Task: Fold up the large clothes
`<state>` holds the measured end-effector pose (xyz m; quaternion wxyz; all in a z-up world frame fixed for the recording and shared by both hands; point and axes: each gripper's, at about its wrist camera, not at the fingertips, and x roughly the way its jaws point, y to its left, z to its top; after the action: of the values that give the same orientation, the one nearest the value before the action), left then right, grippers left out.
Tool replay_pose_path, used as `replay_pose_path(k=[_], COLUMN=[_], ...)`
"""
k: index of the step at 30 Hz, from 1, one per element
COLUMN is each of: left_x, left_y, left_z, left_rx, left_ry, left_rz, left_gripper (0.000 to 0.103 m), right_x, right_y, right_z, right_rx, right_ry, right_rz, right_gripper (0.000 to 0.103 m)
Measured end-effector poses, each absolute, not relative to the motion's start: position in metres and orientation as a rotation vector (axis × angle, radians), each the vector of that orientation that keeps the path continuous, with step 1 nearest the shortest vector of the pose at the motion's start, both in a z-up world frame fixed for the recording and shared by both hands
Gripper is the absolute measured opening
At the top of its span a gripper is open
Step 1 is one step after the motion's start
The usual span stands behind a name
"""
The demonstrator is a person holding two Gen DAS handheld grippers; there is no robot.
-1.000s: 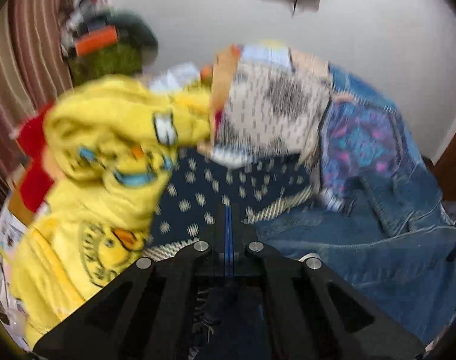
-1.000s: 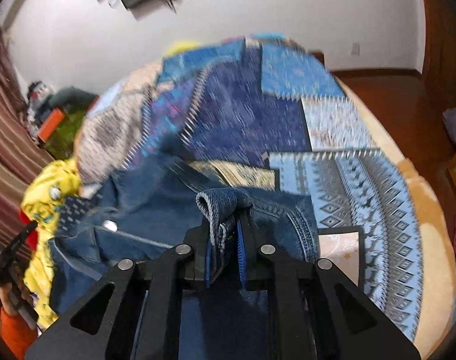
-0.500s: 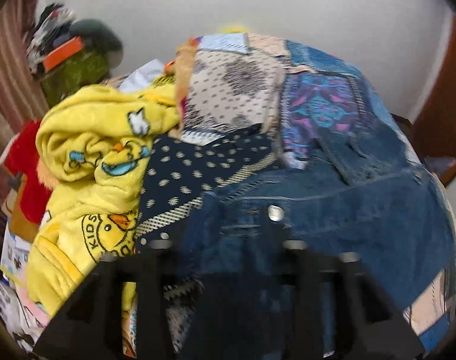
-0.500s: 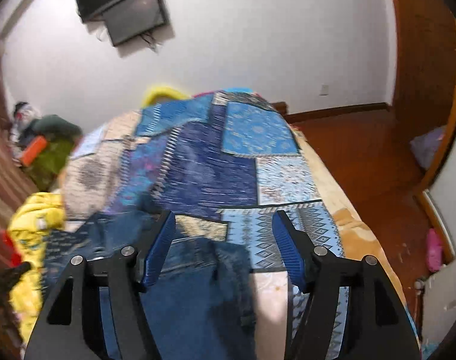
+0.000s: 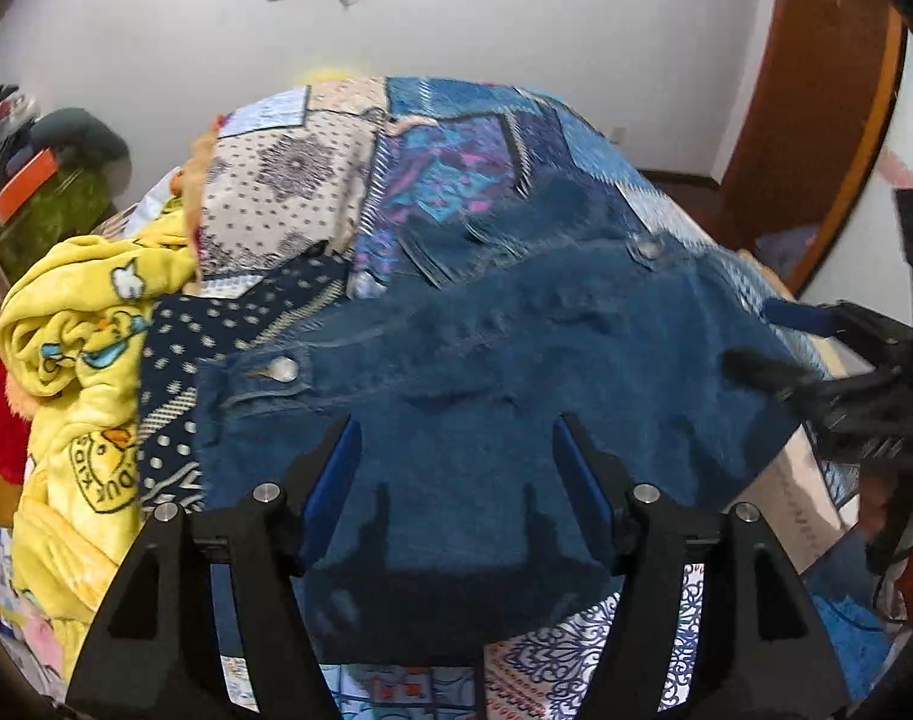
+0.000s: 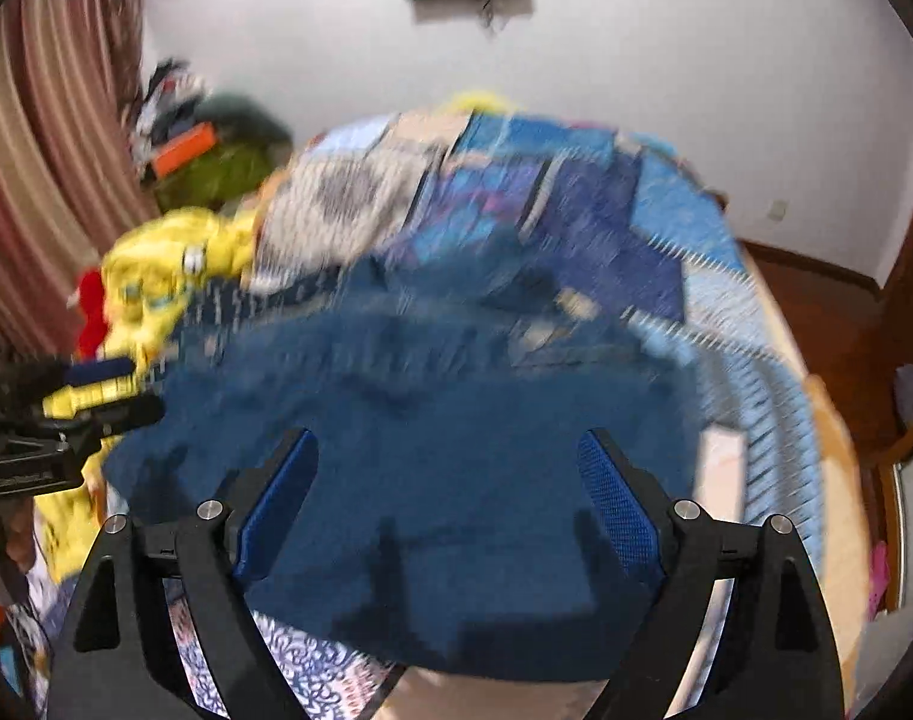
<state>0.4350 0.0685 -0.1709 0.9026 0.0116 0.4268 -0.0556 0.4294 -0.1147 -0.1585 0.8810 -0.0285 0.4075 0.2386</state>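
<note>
1. The step in hand is judged to be the release after a fold: the denim garment (image 5: 516,372) is laid across the patchwork bedspread (image 5: 456,144) on the bed, its near half doubled over and fairly flat, with a metal button (image 5: 281,369) showing at its left edge.
2. The left tool (image 5: 453,468) is seen with its jaws spread apart, having just been opening; nothing is gripped, the denim merely lying below the gap.
3. The right tool (image 6: 450,480) is likewise wide apart, its jaws having just been opening, and no cloth is pinched between its blue pads (image 6: 612,504).
4. A yellow printed blanket (image 5: 90,360) is heaped just beside the garment on its left, with a dark dotted cloth (image 5: 216,324) between them.
5. The next move is judged to call for fresh grips on the outer edges of the denim, so that a second fold can be carried across; the blurred right view leaves the far edge hard to place.
</note>
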Motion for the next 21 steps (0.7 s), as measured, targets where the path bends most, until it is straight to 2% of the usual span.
replay_pose_path(k=[8, 15, 21], left_x=[0.441, 0.433, 0.413], left_y=[0.04, 0.078, 0.115], left_z=[-0.222, -0.243, -0.247], left_rx=[0.097, -0.03, -0.095], left_ry=[0.976, 1.01, 1.013], left_rz=[-0.131, -0.06, 0.037], left_gripper=[0.065, 0.071, 0.077], right_x=[0.438, 0.436, 0.434], right_y=[-0.108, -0.138, -0.174], right_z=[-0.198, -0.204, -0.206], right_rx=[-0.158, -0.173, -0.062], right_ry=[0.965, 0.957, 0.982], right_rz=[0.479, 0.447, 0.404], right_gripper=[0.087, 0.089, 0.089])
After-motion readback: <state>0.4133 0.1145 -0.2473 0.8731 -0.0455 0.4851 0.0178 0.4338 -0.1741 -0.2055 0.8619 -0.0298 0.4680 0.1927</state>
